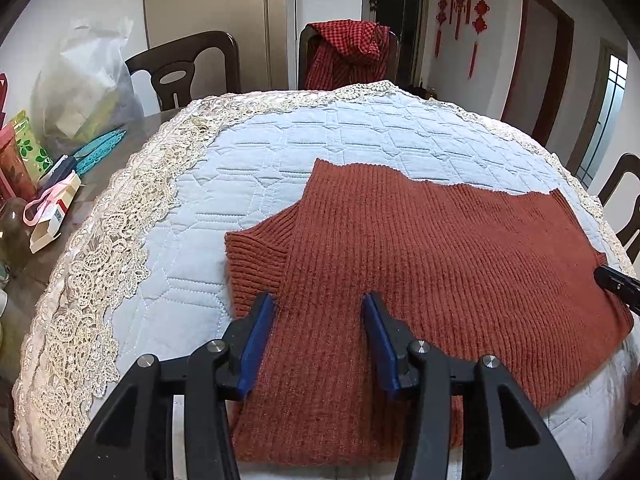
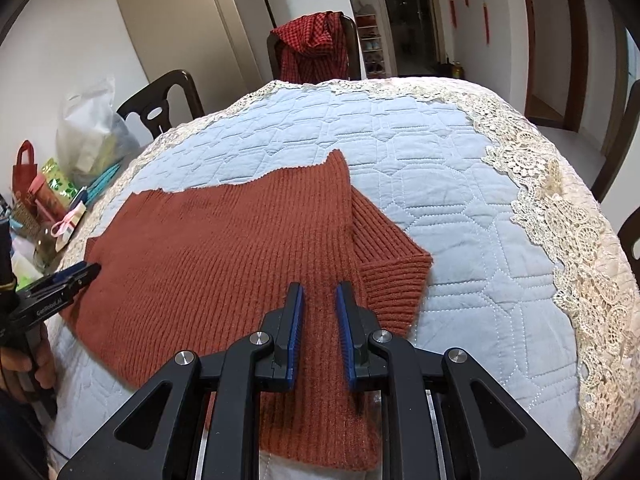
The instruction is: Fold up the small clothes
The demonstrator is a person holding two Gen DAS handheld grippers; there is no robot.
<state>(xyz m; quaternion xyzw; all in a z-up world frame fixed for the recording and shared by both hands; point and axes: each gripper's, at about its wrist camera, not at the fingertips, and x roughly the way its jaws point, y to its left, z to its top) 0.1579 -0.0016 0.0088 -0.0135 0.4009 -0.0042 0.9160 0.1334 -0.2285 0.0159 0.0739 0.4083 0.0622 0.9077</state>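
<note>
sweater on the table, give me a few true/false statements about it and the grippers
1. The rust-red sweater lies on a light blue quilted cover. True.
2. The left gripper is clamped shut on a sleeve. False: its jaws stand apart over the knit, pinching nothing.
3. The right gripper has a narrower gap between its jaws than the left. True.
4. A checked red garment hangs on a chair beyond the table. True.
5. The sweater is already folded into a small square. False: its body is spread wide, short sleeves out at both ends.
</note>
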